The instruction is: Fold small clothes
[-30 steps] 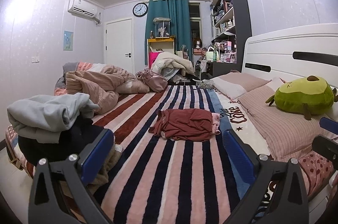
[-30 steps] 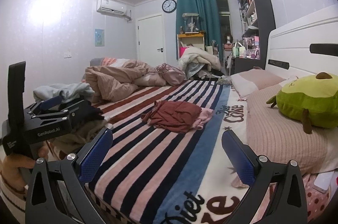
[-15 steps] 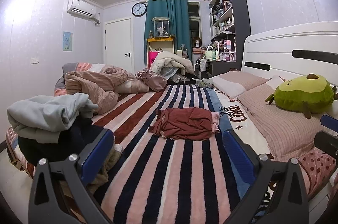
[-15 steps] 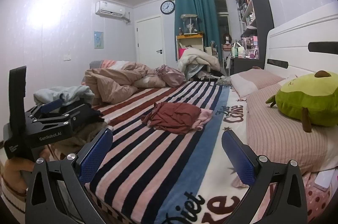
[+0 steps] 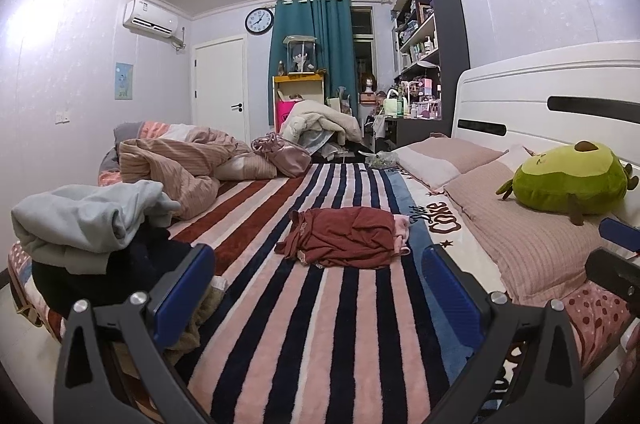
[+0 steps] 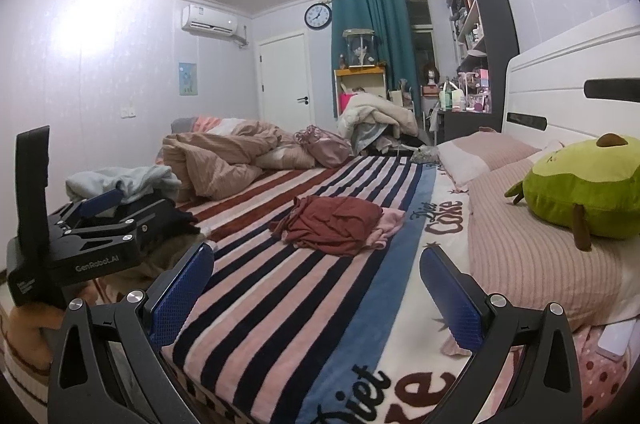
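— While hovering above the near edge of the striped blanket (image 5: 320,324), left gripper (image 5: 318,288) showing at the bottom of the left wrist view, fingers spread wide, pinching nothing.

— Right gripper (image 6: 316,288) doing likewise at the bottom of its own view: blue pads (image 6: 180,292) standing well apart, holding nothing, hanging over the blanket's near part.

— Red garment (image 5: 340,238) lying crumpled at the centre of the frame, on the stripes, well apart from both tools.

— Pink garment (image 6: 388,222) peeking out from under its right edge, touching it. Both sitting mid-frame in the right wrist view too.

— Pile of clothes (image 5: 92,224) sitting at the left of the frame, pale grey piece on top, dark one beneath, near the left finger's tip.

— Appearing at lower left of the right wrist view: the left gripper's black body, seen side-on, just in front of that pile.

— Green avocado plush (image 5: 568,175) resting at the right on a pink pillow (image 5: 532,244), against the white headboard (image 5: 552,95).

— Rumpled beige duvet (image 6: 224,159) bunching at centre left, further back on the bed.
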`<state>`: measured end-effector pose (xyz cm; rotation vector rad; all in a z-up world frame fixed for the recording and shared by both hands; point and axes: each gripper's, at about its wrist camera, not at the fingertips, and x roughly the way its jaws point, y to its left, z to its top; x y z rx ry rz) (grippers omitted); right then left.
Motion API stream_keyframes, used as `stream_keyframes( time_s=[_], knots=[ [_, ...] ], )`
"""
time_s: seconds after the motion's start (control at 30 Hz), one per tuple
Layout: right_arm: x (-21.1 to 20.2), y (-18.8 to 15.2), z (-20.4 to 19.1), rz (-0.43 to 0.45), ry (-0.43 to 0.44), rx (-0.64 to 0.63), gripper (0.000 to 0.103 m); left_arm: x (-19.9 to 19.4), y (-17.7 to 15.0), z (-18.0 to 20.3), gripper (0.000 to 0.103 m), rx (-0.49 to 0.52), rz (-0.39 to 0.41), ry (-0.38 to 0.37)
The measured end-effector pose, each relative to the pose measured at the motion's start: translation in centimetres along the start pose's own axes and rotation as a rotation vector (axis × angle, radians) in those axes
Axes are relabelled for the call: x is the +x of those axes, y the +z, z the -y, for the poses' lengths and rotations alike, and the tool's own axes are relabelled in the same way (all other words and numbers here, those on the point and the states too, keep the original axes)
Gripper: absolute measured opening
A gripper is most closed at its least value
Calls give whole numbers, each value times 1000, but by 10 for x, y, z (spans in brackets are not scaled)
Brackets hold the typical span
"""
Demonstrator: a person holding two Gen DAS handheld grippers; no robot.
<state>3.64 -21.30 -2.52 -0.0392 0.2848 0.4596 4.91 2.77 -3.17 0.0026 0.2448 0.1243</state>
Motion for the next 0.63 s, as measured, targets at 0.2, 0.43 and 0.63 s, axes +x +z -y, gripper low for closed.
stream_keyframes(
  time_s=[0.2, 0.43, 0.63],
  knots=[
    [0, -1, 0, 2, -2, 2, 103, 0, 0, 0, 102, 8, -1, -2],
    [1, 2, -3, 10, -7, 6, 103, -1, 3, 3, 102, 25, 7, -20],
    [5, 7, -23, 15, -28, 12, 103, -2, 6, 8, 102, 22, 16, -46]
  ],
)
